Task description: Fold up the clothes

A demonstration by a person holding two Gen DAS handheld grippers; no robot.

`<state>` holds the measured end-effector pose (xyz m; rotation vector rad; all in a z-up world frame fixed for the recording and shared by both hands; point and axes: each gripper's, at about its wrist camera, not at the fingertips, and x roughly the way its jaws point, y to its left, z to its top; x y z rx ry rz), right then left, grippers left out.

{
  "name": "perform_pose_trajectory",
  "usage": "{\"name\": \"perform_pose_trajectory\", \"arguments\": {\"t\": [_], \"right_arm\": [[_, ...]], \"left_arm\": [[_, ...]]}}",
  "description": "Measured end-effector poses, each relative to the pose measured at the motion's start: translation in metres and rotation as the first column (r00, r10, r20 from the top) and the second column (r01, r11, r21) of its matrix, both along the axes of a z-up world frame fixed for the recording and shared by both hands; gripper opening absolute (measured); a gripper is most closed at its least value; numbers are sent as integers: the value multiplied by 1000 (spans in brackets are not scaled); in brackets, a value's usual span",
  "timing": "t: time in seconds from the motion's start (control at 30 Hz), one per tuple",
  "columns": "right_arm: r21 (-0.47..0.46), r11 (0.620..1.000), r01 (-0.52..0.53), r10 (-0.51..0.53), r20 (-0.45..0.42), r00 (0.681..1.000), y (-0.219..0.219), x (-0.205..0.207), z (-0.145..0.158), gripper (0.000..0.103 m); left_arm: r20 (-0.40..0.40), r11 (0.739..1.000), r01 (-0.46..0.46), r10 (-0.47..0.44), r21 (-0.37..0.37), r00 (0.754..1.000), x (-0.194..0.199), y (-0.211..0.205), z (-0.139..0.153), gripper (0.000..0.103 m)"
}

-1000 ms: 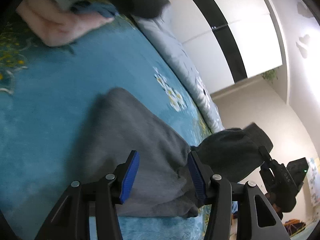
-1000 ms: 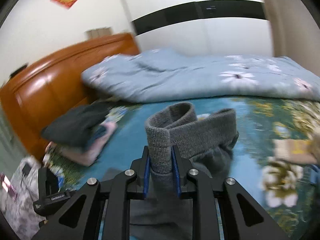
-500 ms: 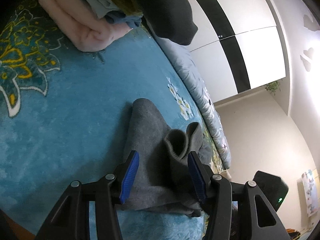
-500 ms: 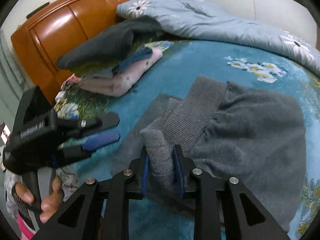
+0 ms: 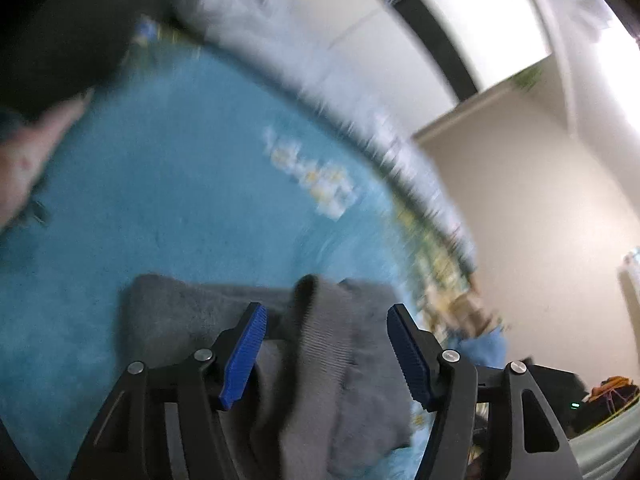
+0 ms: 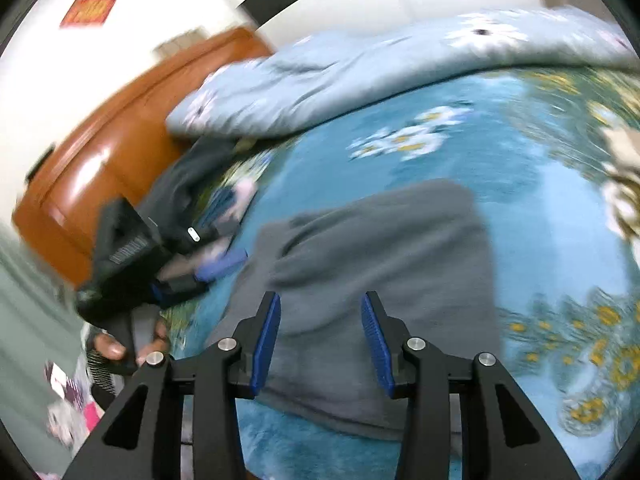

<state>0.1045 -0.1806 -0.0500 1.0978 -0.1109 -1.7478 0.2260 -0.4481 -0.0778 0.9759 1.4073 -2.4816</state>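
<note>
A grey knit garment (image 6: 376,256) lies folded on the blue flowered bedspread (image 6: 532,184). My right gripper (image 6: 320,338) hovers over its near edge, jaws opening, pads clear of the cloth. In the left wrist view the same garment (image 5: 328,344) shows a ribbed cuff standing up between the pads. My left gripper (image 5: 324,356) is over it, jaws opening, neither pad pressing on the cloth. The left gripper (image 6: 208,270) also shows in the right wrist view, beside the garment's left edge, held by a hand (image 6: 120,344).
A stack of folded clothes (image 6: 200,192), dark and pink, sits near the wooden headboard (image 6: 104,152). A light blue quilt (image 6: 360,68) lies bunched along the far side of the bed. Both views are motion-blurred.
The right gripper let go of the ribbed cuff, and the garment now lies flat on the bed. The left gripper opened wider and swung across the garment.
</note>
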Motion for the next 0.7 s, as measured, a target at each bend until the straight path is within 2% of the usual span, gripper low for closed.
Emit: {"name": "perform_pose_trajectory", "arguments": {"t": [0.03,0.1,0.3,0.37,0.43,0.5,0.57,0.63,0.7], "right_arm": [[-12,1000,23,-23,21,1000,7,-7,-2,43],[-29,997,68,-65,73,995,21,-21,-6,43],[-24,991,129,-124,160,979,35,-37,-21,43],[-26,991,131,-124,174,977,37,-38,-24,43],[-28,992,125,-118,183,976,39,-38,-25,43],[-25,993,116,-110,182,977,40,-36,-26,43],[-19,993,115,-110,180,978,43,-36,-27,43],[-18,992,122,-116,194,974,45,-38,-30,43],[-15,992,128,-122,208,970,47,-39,-33,43]], "left_arm": [[30,1000,11,-12,12,999,-9,1,-6,67],[30,999,32,-33,20,999,-15,5,-10,67],[-63,998,58,-59,-11,996,-17,20,3,63],[-55,997,77,-78,-22,995,-18,23,4,63],[-14,997,80,-80,-22,997,-21,24,-1,61],[-11,997,77,-77,-25,997,-19,27,-3,54],[-32,996,78,-79,-33,996,-13,32,0,30],[-55,997,76,-78,-28,995,-7,37,4,11],[-81,998,65,-67,-21,994,-4,41,8,9]]}}
